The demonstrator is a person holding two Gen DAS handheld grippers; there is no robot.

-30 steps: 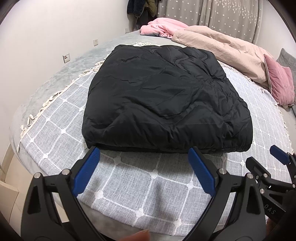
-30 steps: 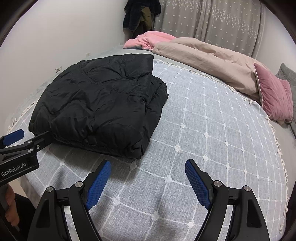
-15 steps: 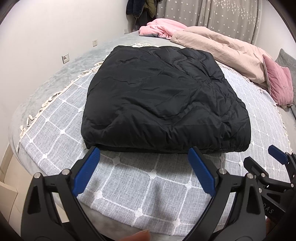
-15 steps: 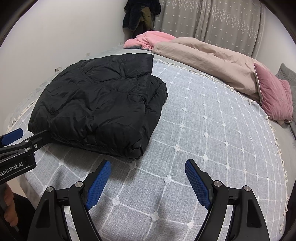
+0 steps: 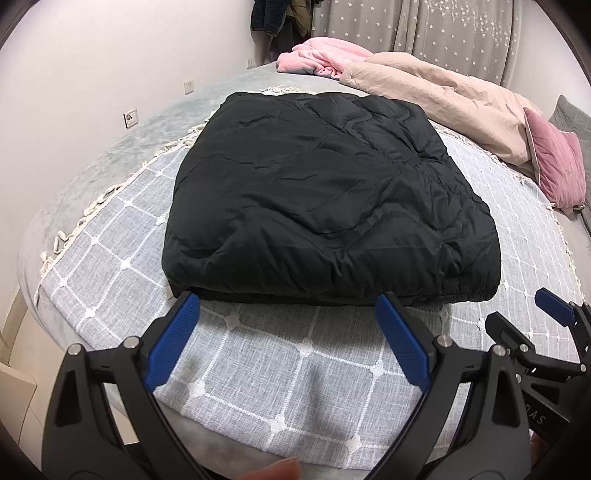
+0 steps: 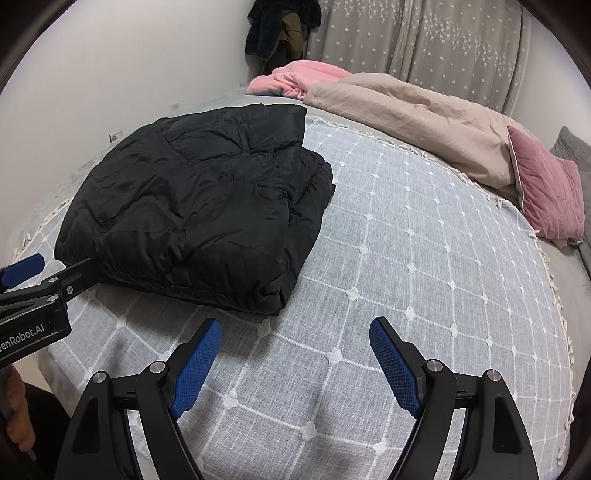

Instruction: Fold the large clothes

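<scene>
A black puffer jacket [image 5: 325,195] lies folded into a thick rectangle on the grey checked bedspread [image 5: 266,354]. It also shows in the right wrist view [image 6: 199,210], at the left. My left gripper [image 5: 288,306] is open and empty, just in front of the jacket's near edge. My right gripper [image 6: 291,332] is open and empty over bare bedspread [image 6: 424,258], to the right of the jacket's near corner. The right gripper's tip shows at the right edge of the left wrist view [image 5: 554,302].
A beige duvet [image 5: 443,88], a pink blanket [image 5: 317,59] and a pink pillow [image 5: 557,162] lie along the far side of the bed. Clothes [image 6: 280,29] hang in the far corner beside a starred curtain [image 6: 424,37]. The bed's near edge is just below my grippers.
Both grippers have drifted very slightly; the jacket sits a touch nearer in the left wrist view. The jacket itself has not moved.
</scene>
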